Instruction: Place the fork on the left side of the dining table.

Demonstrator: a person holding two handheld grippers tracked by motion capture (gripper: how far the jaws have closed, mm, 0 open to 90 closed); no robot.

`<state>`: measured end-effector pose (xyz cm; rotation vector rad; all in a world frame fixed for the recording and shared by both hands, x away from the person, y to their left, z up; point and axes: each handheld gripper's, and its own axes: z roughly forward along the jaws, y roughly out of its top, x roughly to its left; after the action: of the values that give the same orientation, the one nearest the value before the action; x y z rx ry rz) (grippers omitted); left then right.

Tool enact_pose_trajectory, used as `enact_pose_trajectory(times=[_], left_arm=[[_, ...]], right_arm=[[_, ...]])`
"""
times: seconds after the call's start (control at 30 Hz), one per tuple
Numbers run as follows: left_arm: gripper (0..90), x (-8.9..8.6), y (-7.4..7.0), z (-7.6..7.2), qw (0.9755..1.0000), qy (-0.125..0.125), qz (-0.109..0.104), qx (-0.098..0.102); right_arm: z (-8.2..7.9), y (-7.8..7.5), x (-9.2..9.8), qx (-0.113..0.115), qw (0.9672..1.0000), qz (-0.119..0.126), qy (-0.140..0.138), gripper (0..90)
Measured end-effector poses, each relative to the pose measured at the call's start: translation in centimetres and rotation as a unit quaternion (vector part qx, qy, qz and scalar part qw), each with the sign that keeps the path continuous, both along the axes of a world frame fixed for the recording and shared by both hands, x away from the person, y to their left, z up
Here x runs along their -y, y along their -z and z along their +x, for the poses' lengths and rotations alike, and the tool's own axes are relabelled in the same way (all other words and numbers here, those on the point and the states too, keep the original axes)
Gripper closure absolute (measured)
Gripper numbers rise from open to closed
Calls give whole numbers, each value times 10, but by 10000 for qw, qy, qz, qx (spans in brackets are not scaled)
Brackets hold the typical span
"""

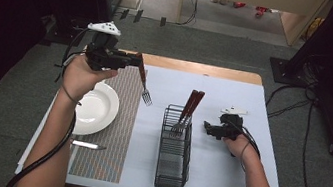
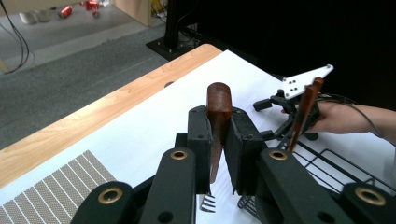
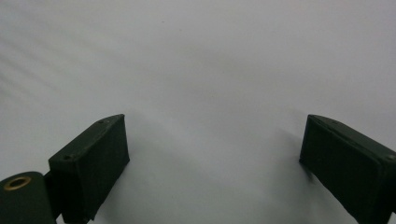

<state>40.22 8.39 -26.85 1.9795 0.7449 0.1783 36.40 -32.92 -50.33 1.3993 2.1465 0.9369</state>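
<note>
A person sits at a table covered with a white sheet (image 1: pixel 223 168), holding a pair of tongs in each hand; the left tongs (image 1: pixel 135 61) are raised above the far left of the table, their jaws clamped tight on the reddish-brown wooden handle of a fork (image 1: pixel 144 84), which hangs slanting with its prongs pointing down over the right edge of a striped placemat (image 1: pixel 114 136); in the left gripper view the handle (image 2: pixel 218 126) stands pinched between the two black pads; a white plate (image 1: pixel 93 108) sits on the placemat near the left forearm, a knife (image 1: pixel 88 145) just below it; a black wire basket (image 1: pixel 175 148) stands mid-table holding two more brown-handled utensils (image 1: pixel 189 110) leaning upright; the right tongs (image 1: pixel 208 127) rest low on the sheet just right of the basket, jaws spread wide with nothing between them.
</note>
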Motion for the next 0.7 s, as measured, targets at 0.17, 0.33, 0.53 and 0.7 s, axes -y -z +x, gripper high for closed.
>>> enact_pose_trajectory(times=[0.17,0.33,0.53,0.7], left_arm=[[822,2,1,17,10000,-8,-7,-26],[822,0,10,32,9999,-119,25,-73],[822,-9,22,43,9994,-341,9,-107],[823,-21,32,50,9984,-526,-74,-176]], right_arm=[[0,0,0,0,10000,3,3,72],[0,0,0,12,10000,3,9,72],[0,0,0,3,10000,10,16,71],[0,0,0,12,10000,7,18,71]])
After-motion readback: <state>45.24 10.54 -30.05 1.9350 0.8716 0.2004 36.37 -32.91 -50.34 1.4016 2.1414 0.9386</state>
